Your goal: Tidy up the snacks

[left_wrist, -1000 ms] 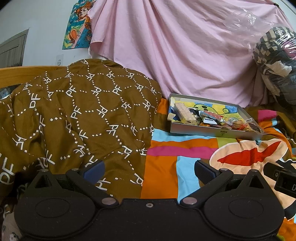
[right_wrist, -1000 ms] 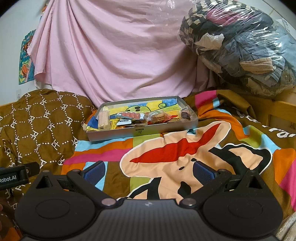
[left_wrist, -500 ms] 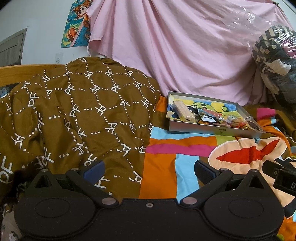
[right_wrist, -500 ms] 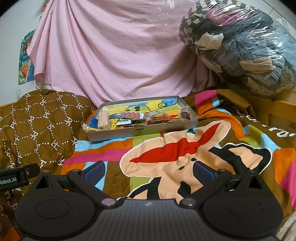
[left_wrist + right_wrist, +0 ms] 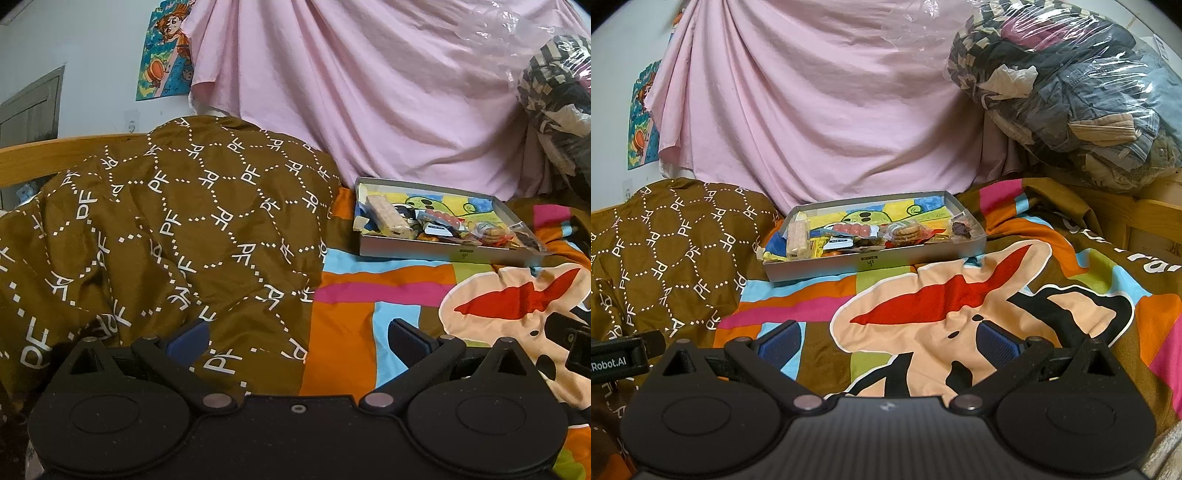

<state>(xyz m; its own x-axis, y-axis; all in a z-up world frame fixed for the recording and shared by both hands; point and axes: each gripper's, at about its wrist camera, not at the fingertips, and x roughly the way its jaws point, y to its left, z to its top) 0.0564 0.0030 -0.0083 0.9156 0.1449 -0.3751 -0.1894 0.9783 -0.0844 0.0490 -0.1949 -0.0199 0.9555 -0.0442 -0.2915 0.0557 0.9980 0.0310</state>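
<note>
- Grey cardboard walls frame the snack tray [image 5: 875,263], which sits on the patterned bedspread [image 5: 923,295] at about 12 o'clock from my right claw [image 5: 886,341], well apart from it; from my left claw [image 5: 295,336] it lies near 1 o'clock.
- Snacks fill the tray: a wafer pack [image 5: 796,240] at its left end, a cookie pack [image 5: 905,232] nearer the middle.
- Both my claws are spread wide with nothing between the pads [image 5: 781,341].
- Open bedspread stretches from my right claw to the tray's front wall; the brown quilt [image 5: 166,229] bulks up at 10 o'clock of my left claw, and the bagged clothes [image 5: 1071,92] crowd 2 o'clock on the right.
- Since a second ago my left view has swung slightly; the tray sits further right and lower. My right view has barely changed.
</note>
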